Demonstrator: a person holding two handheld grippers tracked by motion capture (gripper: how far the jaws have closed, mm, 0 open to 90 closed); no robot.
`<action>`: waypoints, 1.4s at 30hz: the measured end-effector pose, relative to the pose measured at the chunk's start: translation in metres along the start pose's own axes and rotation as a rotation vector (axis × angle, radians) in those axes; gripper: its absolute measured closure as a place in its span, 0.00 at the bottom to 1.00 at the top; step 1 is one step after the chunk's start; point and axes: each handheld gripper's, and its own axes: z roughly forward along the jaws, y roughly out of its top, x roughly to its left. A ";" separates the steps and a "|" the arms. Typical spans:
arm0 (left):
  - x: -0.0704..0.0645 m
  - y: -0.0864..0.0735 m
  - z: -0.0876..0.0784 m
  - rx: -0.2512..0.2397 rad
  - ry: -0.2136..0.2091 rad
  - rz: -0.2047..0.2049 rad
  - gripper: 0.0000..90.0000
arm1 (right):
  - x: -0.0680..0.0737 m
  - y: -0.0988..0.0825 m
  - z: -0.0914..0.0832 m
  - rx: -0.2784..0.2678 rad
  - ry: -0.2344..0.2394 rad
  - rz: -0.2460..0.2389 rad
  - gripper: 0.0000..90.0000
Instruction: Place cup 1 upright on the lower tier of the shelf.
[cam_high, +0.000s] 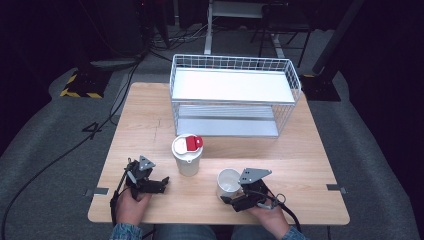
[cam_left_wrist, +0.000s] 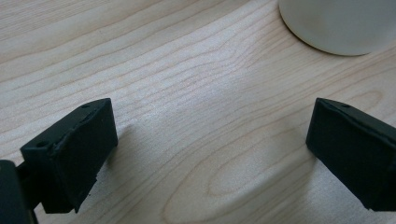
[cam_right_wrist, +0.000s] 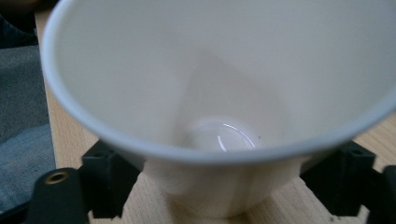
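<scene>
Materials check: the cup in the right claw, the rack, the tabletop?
Cup: likely paper or thin plastic; smooth white wall, faint gloss at the bottom. Rack: white coated wire mesh, flat white shelves. Tabletop: pale wood or wood-look laminate; printed or real grain, can't tell.

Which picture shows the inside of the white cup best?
The right gripper view: it looks straight into the white cup, down to its shiny bottom. The high view shows the cup small, beside the right tool. The left gripper view shows another white container's base.
</scene>
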 end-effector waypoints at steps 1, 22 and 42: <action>0.000 0.000 0.000 0.000 0.000 0.000 0.03 | 0.000 0.000 0.000 -0.003 0.002 -0.003 0.25; 0.000 0.000 0.000 0.000 0.000 0.000 0.03 | 0.001 0.001 -0.003 -0.001 -0.021 -0.014 0.26; 0.000 0.000 0.000 0.000 0.000 0.000 0.03 | -0.019 0.034 -0.022 -0.056 -0.072 -0.017 0.26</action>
